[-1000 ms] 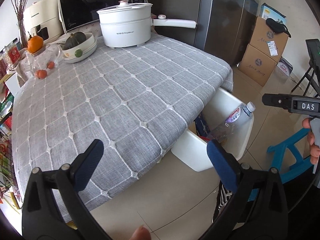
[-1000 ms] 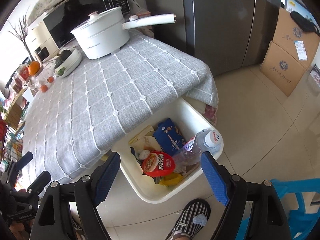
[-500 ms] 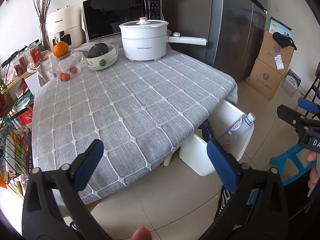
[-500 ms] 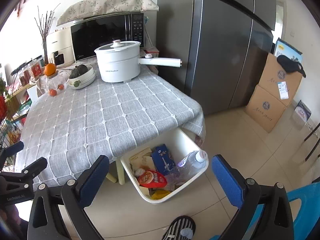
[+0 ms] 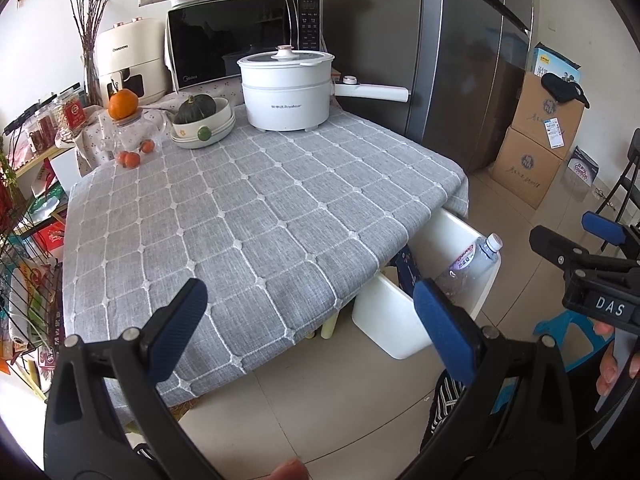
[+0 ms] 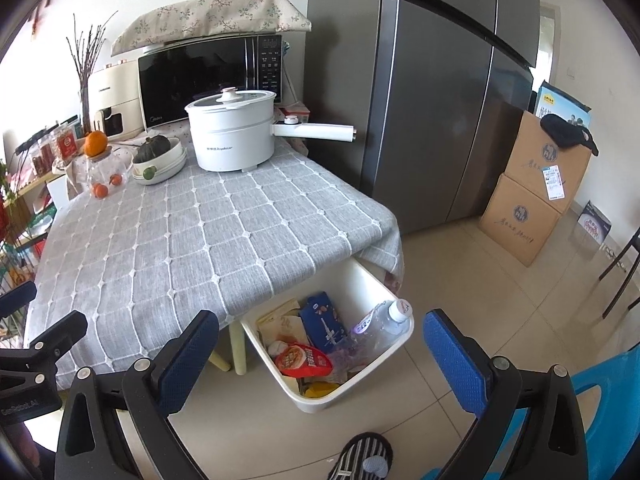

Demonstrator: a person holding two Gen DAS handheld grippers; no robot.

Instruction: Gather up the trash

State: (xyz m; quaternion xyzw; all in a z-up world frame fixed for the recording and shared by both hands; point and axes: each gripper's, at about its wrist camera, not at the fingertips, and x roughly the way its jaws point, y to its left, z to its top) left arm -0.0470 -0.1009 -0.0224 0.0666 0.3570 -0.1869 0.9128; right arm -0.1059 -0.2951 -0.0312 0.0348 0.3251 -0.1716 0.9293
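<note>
A white bin [image 6: 362, 380] stands on the floor at the table's near right corner, also in the left wrist view [image 5: 390, 328]. In it lie a clear plastic bottle [image 6: 382, 322], a blue snack bag [image 6: 324, 326], a red packet [image 6: 304, 360] and paper wrappers. The bottle [image 5: 472, 260] leans on the bin's rim. My left gripper [image 5: 312, 328] is open and empty, held above the table's front edge. My right gripper [image 6: 324, 356] is open and empty, above and in front of the bin.
The table has a grey checked cloth [image 5: 248, 216]. At its back stand a white electric pot [image 5: 286, 92], a bowl with a squash [image 5: 202, 118], a jar with oranges [image 5: 130, 136] and a microwave [image 5: 244, 36]. Fridge and cardboard boxes [image 6: 536, 188] stand at right, a blue stool [image 6: 604, 408] near right.
Both grippers have risen and pulled back from the bin, so the table and bin look smaller and further off. Both stay open and empty.
</note>
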